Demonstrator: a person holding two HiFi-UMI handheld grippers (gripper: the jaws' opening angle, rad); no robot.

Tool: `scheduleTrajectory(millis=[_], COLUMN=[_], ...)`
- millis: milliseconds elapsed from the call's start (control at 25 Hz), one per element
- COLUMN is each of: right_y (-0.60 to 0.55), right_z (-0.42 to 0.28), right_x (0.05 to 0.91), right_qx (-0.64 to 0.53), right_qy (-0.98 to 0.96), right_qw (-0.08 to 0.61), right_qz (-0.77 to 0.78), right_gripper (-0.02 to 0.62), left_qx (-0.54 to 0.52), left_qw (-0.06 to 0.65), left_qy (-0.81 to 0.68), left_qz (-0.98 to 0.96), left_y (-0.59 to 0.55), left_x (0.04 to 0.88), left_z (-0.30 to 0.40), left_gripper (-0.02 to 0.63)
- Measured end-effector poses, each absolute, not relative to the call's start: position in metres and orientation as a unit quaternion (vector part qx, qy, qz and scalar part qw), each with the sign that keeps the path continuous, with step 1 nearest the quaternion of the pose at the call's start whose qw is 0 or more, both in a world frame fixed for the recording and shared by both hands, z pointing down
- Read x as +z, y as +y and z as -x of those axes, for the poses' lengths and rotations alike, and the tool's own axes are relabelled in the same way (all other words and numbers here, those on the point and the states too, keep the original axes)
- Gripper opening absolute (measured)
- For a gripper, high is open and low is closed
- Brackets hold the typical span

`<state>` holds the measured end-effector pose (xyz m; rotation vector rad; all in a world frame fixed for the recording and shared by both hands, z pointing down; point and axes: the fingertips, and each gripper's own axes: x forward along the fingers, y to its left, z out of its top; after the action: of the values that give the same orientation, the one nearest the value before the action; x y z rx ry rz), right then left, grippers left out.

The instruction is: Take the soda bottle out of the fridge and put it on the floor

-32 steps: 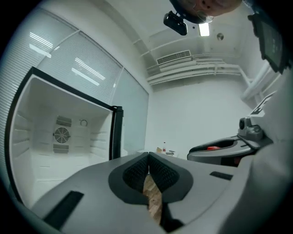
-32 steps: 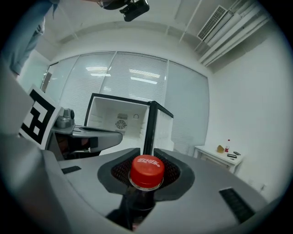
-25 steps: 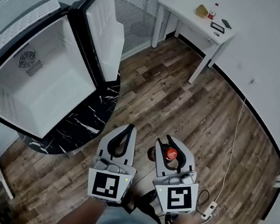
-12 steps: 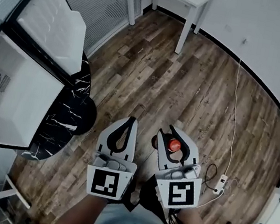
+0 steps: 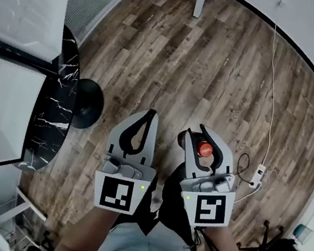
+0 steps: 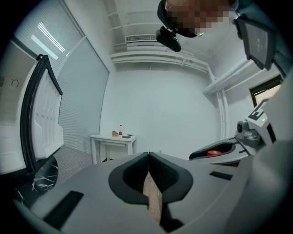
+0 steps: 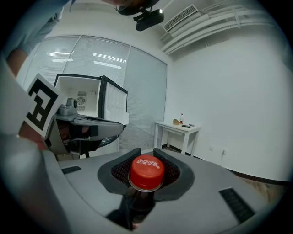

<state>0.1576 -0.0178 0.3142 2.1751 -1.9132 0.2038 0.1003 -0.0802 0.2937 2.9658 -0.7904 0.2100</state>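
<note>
Right gripper (image 5: pixel 196 132) part-closed on soda bottle (image 7: pixel 137 203) just under red cap (image 7: pixel 146 170), so I carry it hanging upright below jaws | left gripper (image 5: pixel 152 113) beside it, jaws together, empty | floor (image 5: pixel 215 60) beneath both.

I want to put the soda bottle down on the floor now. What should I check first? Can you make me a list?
1. Right gripper shut on the soda bottle just under its red cap: ok.
2. Left gripper shut with nothing in it: ok.
3. Bottle out of the fridge: ok.
4. Bare wooden floor ahead of the grippers: ok.
5. Landing spot away from the power strip: not ok, it lies close on the right.
6. Bottle's base near the floor: cannot tell.
</note>
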Motion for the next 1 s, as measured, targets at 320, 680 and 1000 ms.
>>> scheduleTrajectory(millis=[320, 680, 1000], right_y=[-0.001, 0.001, 0.005], right_z=[-0.175, -0.189, -0.198], right_x=[0.386, 0.458, 0.521], right_qx=[0.109, 0.135, 0.146], right_qy=[-0.642, -0.630, -0.620], right_qw=[0.129, 0.133, 0.137], right_qz=[-0.748, -0.753, -0.759], right_gripper=[0.101, 0.098, 0.097], left_qx=[0.088, 0.121, 0.127], left_qw=[0.021, 0.045, 0.049], left_qy=[-0.229, -0.220, -0.204], left_qz=[-0.969, -0.967, -0.969], left_y=[-0.072, -0.067, -0.061], left_x=[0.358, 0.436, 0.492], left_z=[-0.127, -0.142, -0.152], left_gripper=[0.017, 0.017, 0.017])
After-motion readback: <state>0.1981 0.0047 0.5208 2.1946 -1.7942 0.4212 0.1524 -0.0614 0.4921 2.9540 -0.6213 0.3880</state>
